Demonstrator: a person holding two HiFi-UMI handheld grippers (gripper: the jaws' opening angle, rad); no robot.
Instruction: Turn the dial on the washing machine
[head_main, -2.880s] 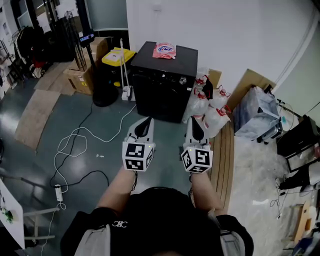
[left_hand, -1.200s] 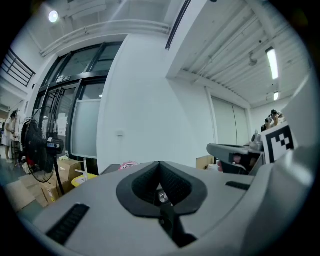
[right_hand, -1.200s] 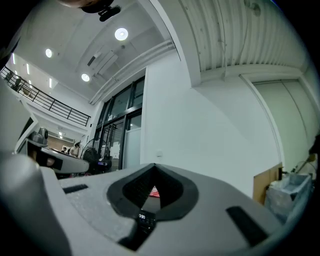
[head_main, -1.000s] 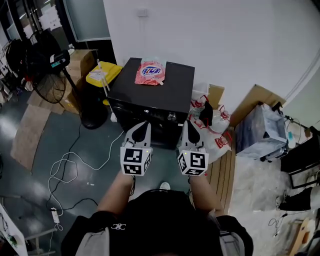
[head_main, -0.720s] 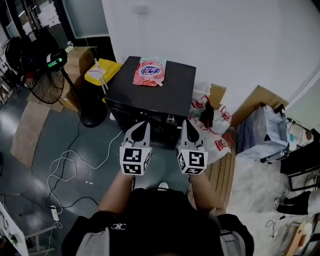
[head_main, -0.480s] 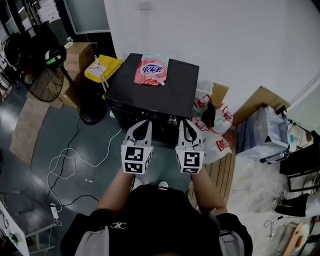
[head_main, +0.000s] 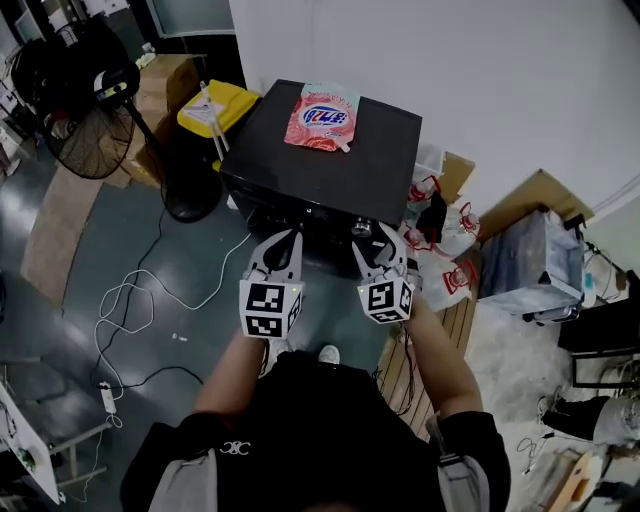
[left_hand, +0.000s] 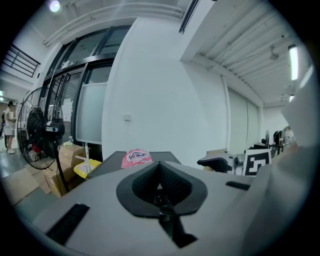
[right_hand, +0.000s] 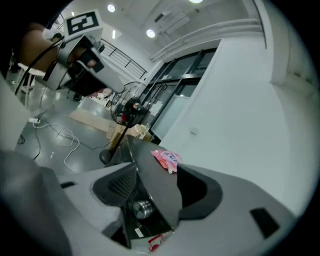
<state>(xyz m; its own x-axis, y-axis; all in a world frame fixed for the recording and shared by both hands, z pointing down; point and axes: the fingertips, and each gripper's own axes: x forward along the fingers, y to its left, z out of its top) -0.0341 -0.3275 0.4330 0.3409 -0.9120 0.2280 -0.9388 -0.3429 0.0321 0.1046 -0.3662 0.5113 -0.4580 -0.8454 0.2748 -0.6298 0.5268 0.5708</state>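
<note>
The black washing machine (head_main: 320, 160) stands against the white wall, with a pink detergent bag (head_main: 322, 117) on its lid. Its silver dial (head_main: 361, 228) sits at the right of the front panel. My right gripper (head_main: 373, 250) is just in front of the dial, and its jaws are opening. In the right gripper view the dial (right_hand: 142, 209) lies between the two pads, which stand apart from it. My left gripper (head_main: 283, 246) hovers shut to the left of the dial, in front of the panel. The left gripper view looks over the lid at the bag (left_hand: 136, 156).
A standing fan (head_main: 75, 85) and a yellow bin (head_main: 215, 108) are left of the machine. Plastic bags with red print (head_main: 440, 250) are piled at its right. Cables (head_main: 150, 300) trail over the floor at the left, and wooden planks (head_main: 400, 370) lie at the right.
The view has come closer to the washing machine. My right gripper has reached forward to the dial and its jaws have spread apart. The left gripper stays shut beside it.
</note>
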